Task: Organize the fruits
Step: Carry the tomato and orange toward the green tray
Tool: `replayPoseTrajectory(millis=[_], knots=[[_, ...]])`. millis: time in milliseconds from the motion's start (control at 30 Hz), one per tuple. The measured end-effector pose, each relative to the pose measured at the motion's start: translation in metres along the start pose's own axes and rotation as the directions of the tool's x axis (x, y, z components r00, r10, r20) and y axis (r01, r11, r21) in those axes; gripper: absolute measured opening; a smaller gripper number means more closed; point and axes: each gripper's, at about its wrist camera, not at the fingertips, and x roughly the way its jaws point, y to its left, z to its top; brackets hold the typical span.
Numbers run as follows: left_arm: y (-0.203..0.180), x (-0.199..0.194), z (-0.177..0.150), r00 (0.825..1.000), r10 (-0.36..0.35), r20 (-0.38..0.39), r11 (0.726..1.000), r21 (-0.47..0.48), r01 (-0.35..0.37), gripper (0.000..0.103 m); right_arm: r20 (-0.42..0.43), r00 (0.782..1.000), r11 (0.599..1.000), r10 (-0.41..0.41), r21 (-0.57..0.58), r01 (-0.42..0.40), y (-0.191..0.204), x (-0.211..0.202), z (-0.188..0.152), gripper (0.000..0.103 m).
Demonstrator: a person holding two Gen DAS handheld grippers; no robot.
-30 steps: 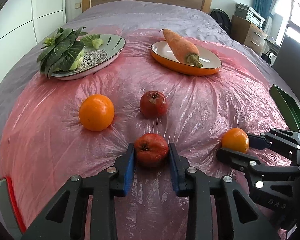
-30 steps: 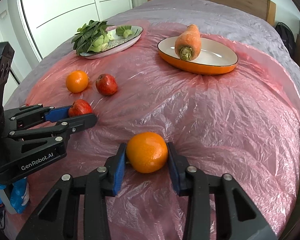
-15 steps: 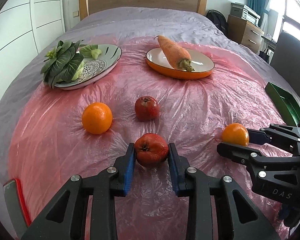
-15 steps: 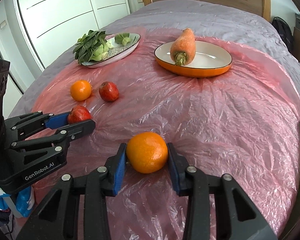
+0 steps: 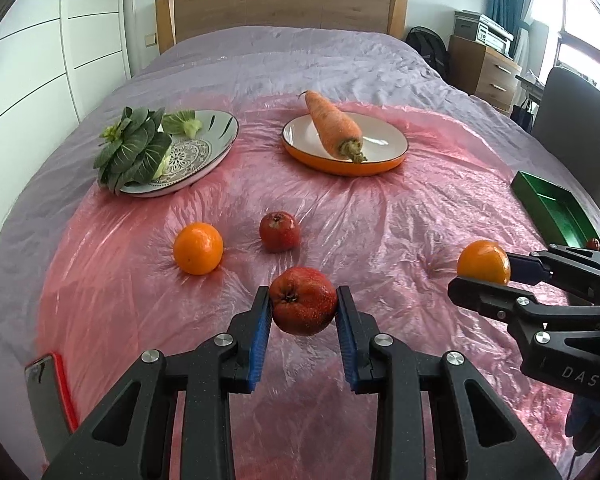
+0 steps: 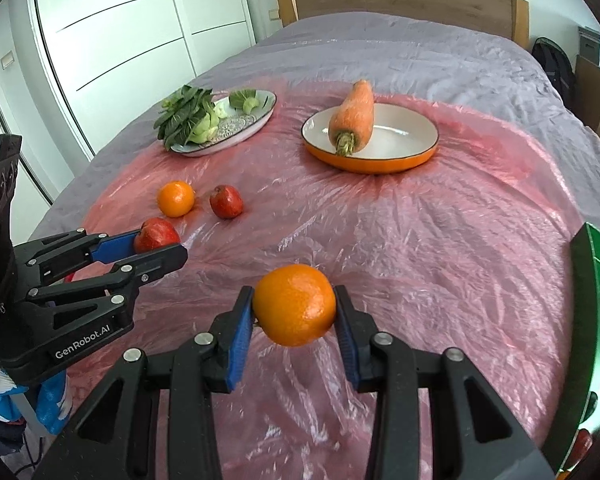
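While you've got both fruits clamped, the long green plastic tray (image 5: 548, 204) sits off to your right, so the right gripper (image 6: 294, 306) is nearer.

Big pink plastic sheet (image 5: 380, 216) below; right tongs pinch the round orange (image 6: 294, 305), left gripper (image 5: 303, 307) pinches the red apple (image 5: 303, 306). Compared with a second ago, both fruits have come up off the sheet, grips unchanged.

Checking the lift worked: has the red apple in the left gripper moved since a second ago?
Yes. The apple has risen with the left gripper, off the pink sheet.
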Motion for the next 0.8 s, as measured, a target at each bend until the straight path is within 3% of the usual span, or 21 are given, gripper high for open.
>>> replayPoseTrajectory(millis=[800], knots=[[-0.059,-0.049,-0.012,1.000,-0.027,-0.009,0.997,0.066,0.027,0.027,0.016,0.998,0.996,-0.063,0.060,0.062,-0.037,-0.081,-0.043,0.059]])
